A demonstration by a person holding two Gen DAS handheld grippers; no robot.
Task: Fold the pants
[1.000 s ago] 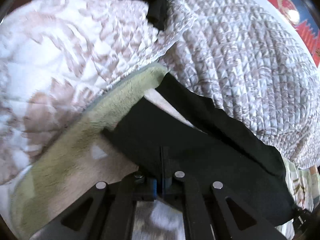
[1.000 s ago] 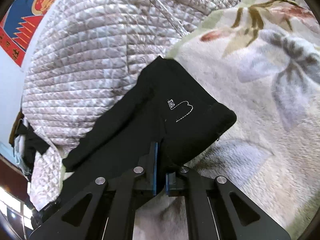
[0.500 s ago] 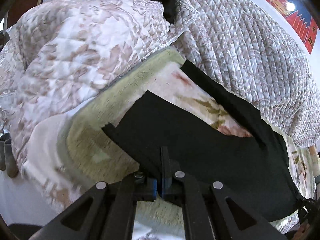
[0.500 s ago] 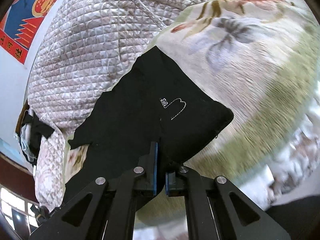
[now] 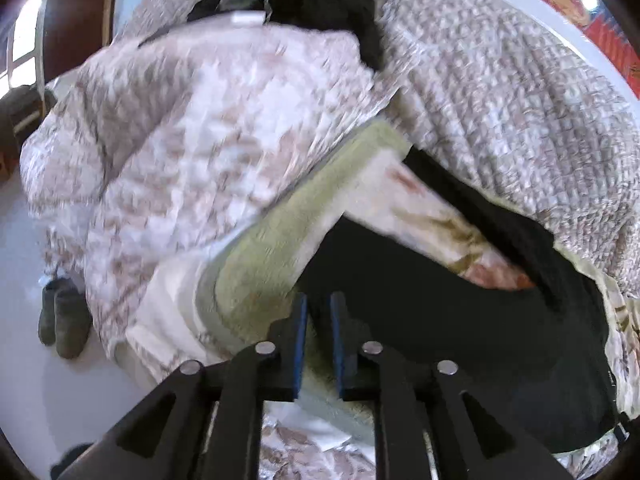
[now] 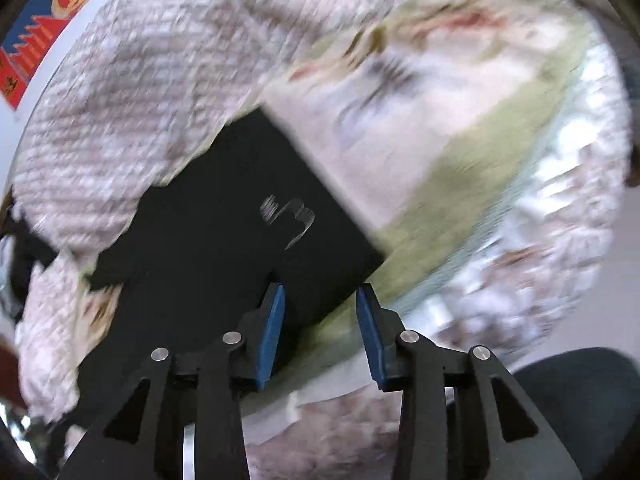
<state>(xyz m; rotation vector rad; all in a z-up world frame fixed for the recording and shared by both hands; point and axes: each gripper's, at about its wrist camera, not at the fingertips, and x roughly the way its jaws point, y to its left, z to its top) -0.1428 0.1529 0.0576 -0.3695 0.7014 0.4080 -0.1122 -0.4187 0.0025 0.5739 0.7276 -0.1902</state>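
Observation:
Black pants [image 5: 432, 312] lie spread on a green-edged floral blanket [image 5: 280, 248], one leg running up toward the quilt. In the right wrist view the pants [image 6: 224, 240] show a small white stitched mark. My left gripper [image 5: 318, 312] is slightly open and empty, at the pants' near edge. My right gripper [image 6: 320, 304] is open and empty, with the pants' near corner just ahead of its fingers.
A quilted beige bedspread [image 5: 520, 112] lies behind the pants. A puffy patterned duvet [image 5: 192, 140] bulges at left, with dark clothes [image 5: 320, 4] on top. Grey slippers [image 5: 64, 316] stand on the white floor at lower left. The bed edge is close below both grippers.
Both grippers have let go of the pants and opened. The pants now lie on the blanket. Both cameras have pulled back and are blurred with motion.

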